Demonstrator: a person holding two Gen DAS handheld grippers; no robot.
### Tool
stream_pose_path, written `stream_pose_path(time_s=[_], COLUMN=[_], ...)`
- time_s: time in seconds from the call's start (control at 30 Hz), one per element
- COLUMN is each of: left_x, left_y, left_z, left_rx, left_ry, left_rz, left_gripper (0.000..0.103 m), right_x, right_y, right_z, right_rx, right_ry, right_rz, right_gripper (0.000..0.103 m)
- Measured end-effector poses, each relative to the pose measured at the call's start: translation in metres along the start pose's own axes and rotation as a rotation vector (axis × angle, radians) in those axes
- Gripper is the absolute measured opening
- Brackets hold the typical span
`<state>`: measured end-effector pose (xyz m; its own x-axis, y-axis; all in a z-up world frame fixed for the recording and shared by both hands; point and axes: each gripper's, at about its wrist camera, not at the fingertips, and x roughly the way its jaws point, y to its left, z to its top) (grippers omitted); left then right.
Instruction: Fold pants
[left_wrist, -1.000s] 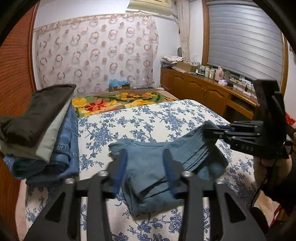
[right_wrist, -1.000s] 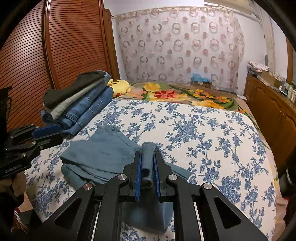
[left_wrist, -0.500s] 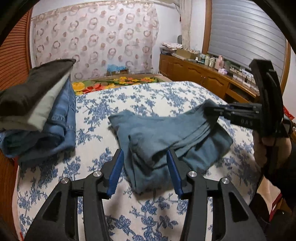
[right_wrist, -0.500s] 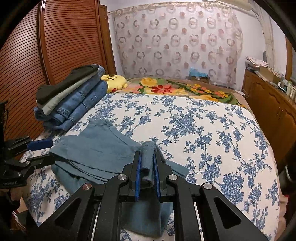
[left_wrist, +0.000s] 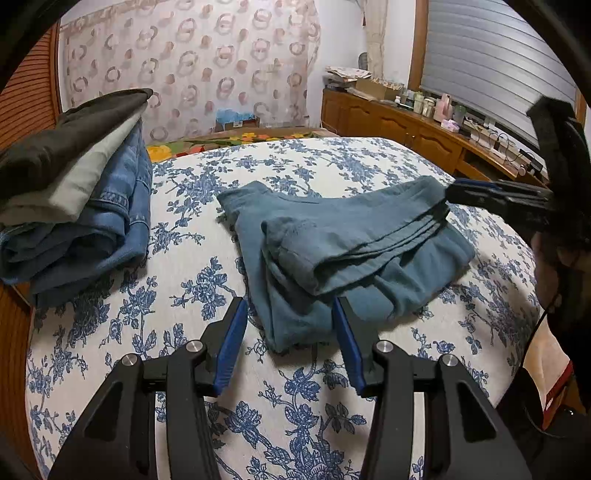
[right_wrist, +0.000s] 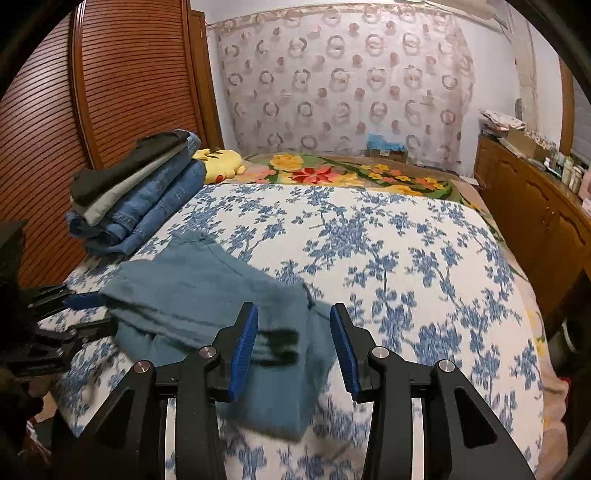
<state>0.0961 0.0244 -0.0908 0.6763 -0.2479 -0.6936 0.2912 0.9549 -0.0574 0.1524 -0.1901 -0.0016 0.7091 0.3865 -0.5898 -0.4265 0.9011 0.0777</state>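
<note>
The teal pants (left_wrist: 332, 243) lie folded in layers on the blue-flowered bedspread (left_wrist: 295, 398). My left gripper (left_wrist: 290, 312) is open just above the bed, and the pants' near corner lies loosely between its blue pads (left_wrist: 232, 339) with gaps on both sides. My right gripper (right_wrist: 293, 314) has its jaws opening; the folded end of the pants (right_wrist: 207, 291) lies slack under and between them, with neither pad pressing on it. In the left wrist view the right gripper (left_wrist: 452, 192) sits at the pants' far right edge. In the right wrist view the left gripper (right_wrist: 88, 314) is at their left edge.
A stack of folded jeans and other clothes (left_wrist: 74, 206) rests on the bed's left side by a slatted wooden door (right_wrist: 92, 110). A yellow plush toy (right_wrist: 221, 166) and a flowered blanket (right_wrist: 332, 173) lie at the far end. A wooden cabinet (left_wrist: 406, 125) runs along the right.
The right gripper's jaws have spread and let go of the fold of pants they pinched. The left gripper has sunk closer to the pants' near corner.
</note>
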Motion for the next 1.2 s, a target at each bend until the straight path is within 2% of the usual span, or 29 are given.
stream_pose_path(time_s=[0.3,0.5,0.67,0.9,1.03,1.2], left_x=[0.014,0.023,0.023,0.026,0.030,0.050], left_y=[-0.003,-0.002,0.004,0.015,0.024,0.031], left_z=[0.009,0.023,0.036,0.051,0.060,0.071], left_rx=[0.032,0.055,0.046,0.006,-0.028,-0.040], left_ry=[0.044,0.065,0.046,0.026,0.014,0.034], left_rz=[0.017,0.025,0.032,0.022,0.030,0.057], left_gripper=[0.049,0.049,0.049,0.049,0.049,0.049], right_x=[0.011,0.030,0.040,0.060,0.071,0.072], right_y=[0.008,0.011,0.013,-0.001,-0.015,-0.024], right_z=[-0.020,-0.008,0.011,0.034,0.039,0.037], right_rx=[-0.080,-0.127,-0.148,-0.110,-0.049,0.008], right_ry=[0.094,0.131,0.124,0.101,0.091,0.083], right_rz=[0.022,-0.006,-0.029,-0.017,-0.022,-0.040], right_gripper=[0.042,0.042,0.042,0.042,0.042,0.042])
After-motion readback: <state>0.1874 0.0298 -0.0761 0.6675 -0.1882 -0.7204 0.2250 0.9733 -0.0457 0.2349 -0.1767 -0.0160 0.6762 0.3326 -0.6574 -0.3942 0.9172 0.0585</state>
